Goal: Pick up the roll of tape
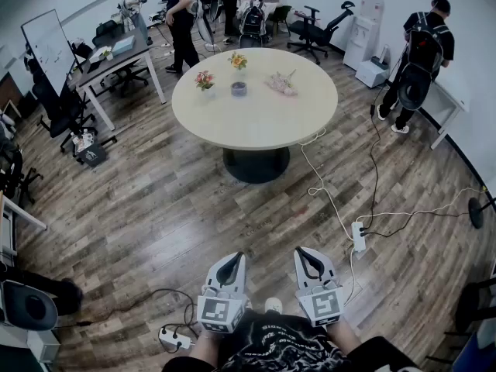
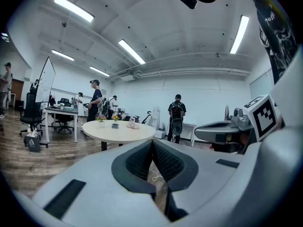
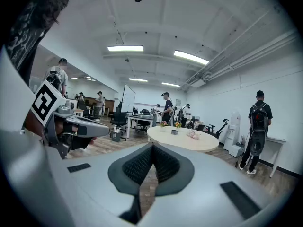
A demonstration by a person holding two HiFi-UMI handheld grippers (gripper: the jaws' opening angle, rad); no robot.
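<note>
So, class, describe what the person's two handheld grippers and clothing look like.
The left gripper and right gripper match: light grey moulded shells tapering to two jaws lined with black textured pads. Each carries a white cube printed with black square markers. The person wears a black printed shirt.

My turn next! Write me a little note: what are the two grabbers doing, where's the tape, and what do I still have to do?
Left gripper: fingers shut, nothing held.
Right gripper: fingers shut, nothing held.
Both are held side by side, low in front of the person, well short of the round table.
The roll of tape is probably the small dark round thing on that table, just in front of a flower pot; it is too small to be sure.
Done: nothing yet.
Left: walk to the table, open one gripper, close on the roll, lift it.
</note>
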